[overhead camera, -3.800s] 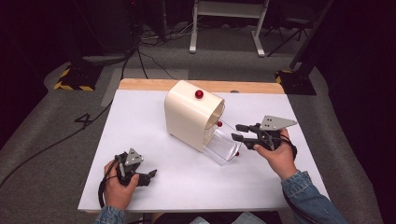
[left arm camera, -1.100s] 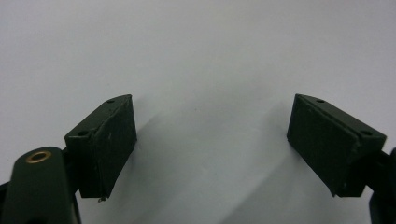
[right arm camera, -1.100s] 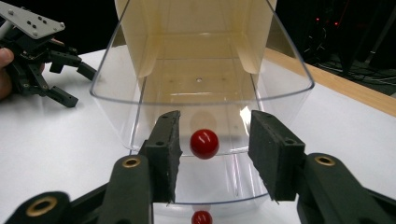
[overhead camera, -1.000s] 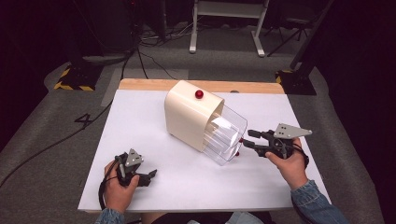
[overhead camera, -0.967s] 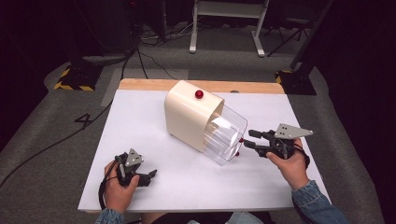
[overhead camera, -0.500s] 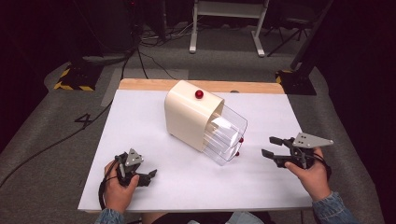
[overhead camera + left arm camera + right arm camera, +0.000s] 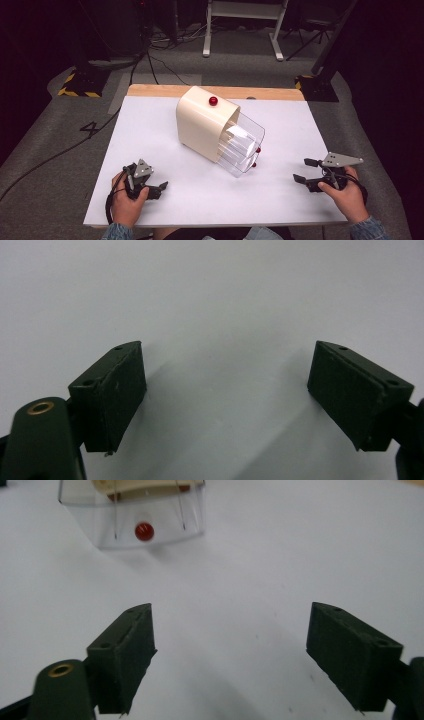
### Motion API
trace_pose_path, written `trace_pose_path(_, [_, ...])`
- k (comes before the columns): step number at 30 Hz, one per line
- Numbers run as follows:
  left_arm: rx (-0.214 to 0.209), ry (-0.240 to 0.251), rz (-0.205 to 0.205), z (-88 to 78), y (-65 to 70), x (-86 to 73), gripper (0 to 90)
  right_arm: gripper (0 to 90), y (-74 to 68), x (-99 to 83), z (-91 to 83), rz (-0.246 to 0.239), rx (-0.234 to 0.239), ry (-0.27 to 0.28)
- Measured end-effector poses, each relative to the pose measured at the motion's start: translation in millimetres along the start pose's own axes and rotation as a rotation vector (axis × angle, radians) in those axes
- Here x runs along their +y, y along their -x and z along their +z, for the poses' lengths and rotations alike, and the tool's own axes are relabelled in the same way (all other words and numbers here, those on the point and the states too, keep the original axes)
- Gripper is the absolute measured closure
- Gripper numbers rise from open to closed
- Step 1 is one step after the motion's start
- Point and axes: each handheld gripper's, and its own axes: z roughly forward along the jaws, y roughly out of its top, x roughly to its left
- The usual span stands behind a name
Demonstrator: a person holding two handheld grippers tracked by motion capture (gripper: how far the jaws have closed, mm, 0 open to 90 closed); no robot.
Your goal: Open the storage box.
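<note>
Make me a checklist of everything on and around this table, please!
Surface: white table top with a wooden strip along its far edge, bare where nothing stands.
Job's things: cream box with a red knob on top; a clear drawer stands pulled out of it toward the person's right, with a small red knob on its front.
Clutter: nothing seen.
Grippers: left gripper open over bare table; right gripper open, its jaws have just been opening, nothing between them, apart from the drawer.
Cables: black cable looping from the left gripper; more cables on the floor.
Surroundings: grey carpet, a white stand's legs, yellow-black striped tape.
</note>
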Motion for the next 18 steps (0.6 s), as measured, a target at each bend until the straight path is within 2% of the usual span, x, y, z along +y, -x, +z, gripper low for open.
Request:
trace_pose_path(6, [0.000,0.000,0.000,0.0,0.0,0.0,16.0,16.6,10.9,-14.8,4.2,0.036,-0.020,-0.067])
trace_pose_path(14, [-0.002,0.000,-0.002,0.1,0.0,0.0,16.0,16.2,18.3,-28.4,12.2,0.029,-0.066,-0.127])
trace_pose_path(16, [-0.002,0.000,-0.002,0.1,0.0,0.0,16.0,15.2,18.5,-31.7,14.8,0.006,-0.085,-0.155])
trace_pose_path(18, [0.000,0.000,0.000,0.0,-0.1,0.0,16.0,13.1,19.3,-34.8,16.0,0.023,-0.090,-0.144])
